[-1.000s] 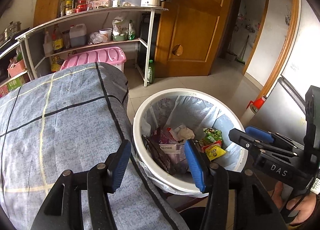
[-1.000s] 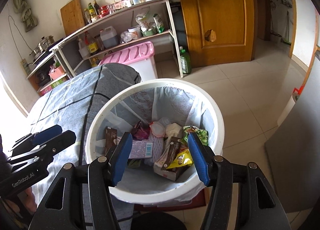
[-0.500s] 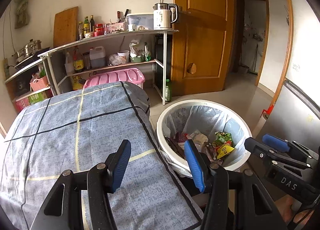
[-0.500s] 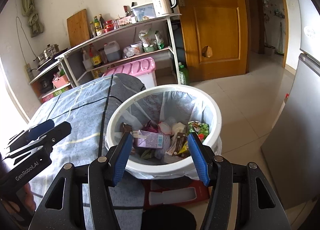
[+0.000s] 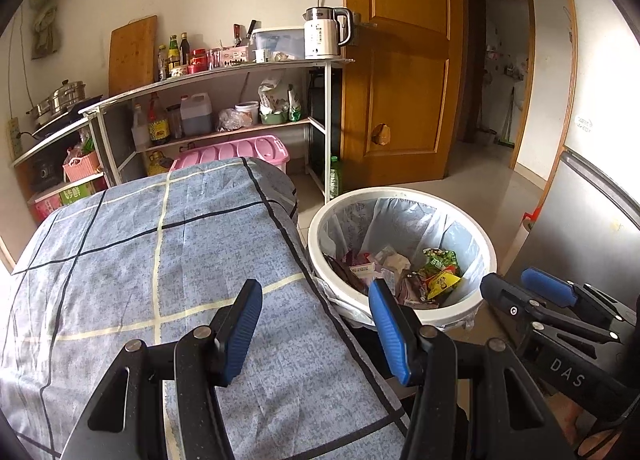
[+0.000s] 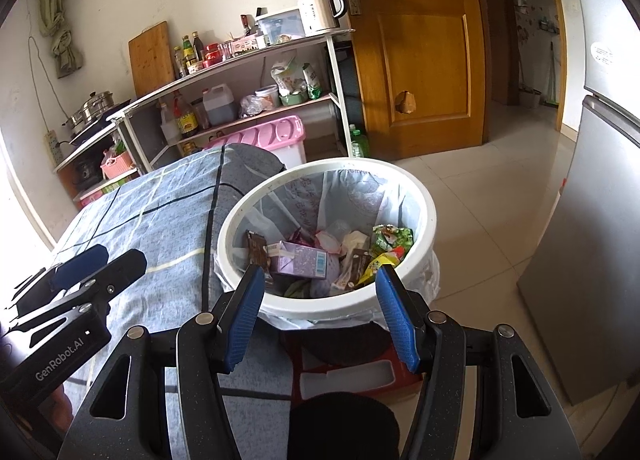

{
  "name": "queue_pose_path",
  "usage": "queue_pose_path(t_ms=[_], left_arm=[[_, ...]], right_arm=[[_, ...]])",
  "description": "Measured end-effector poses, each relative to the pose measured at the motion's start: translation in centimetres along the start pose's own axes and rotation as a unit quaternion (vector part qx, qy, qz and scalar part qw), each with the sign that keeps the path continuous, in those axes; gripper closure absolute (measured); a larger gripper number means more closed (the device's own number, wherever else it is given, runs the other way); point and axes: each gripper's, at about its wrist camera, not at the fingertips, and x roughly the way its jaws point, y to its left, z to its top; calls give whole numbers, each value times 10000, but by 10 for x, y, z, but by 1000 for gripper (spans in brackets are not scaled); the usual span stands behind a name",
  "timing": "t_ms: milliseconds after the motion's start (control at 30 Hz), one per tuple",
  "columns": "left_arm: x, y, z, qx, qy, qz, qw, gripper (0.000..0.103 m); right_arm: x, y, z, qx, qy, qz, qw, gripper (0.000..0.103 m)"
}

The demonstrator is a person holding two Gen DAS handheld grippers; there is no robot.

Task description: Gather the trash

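Over the checked tablecloth (image 5: 168, 260), my left gripper (image 5: 316, 324) hangs with jaws apart and empty; the white bin (image 5: 400, 196) full of wrappers sits ahead and to its right, beside the table edge. From the right wrist, my right gripper (image 6: 320, 312) gapes empty too, the bin (image 6: 332, 304) straight ahead below, so the right hand's nearer.

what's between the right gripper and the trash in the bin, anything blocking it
Nothing visible. The right gripper is open and empty just short of the white bin, whose mouth has no lid. The purple carton and wrappers lie exposed; only the near rim must be cleared.
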Motion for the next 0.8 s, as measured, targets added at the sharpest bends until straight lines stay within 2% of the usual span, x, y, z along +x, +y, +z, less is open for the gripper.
queue_pose_path(t_ms=[800], left_arm=[[4,5,-3,-112,120,-58,9998,48]], right_arm=[[-1,5,-2,-14,-5,22,10000,44]])
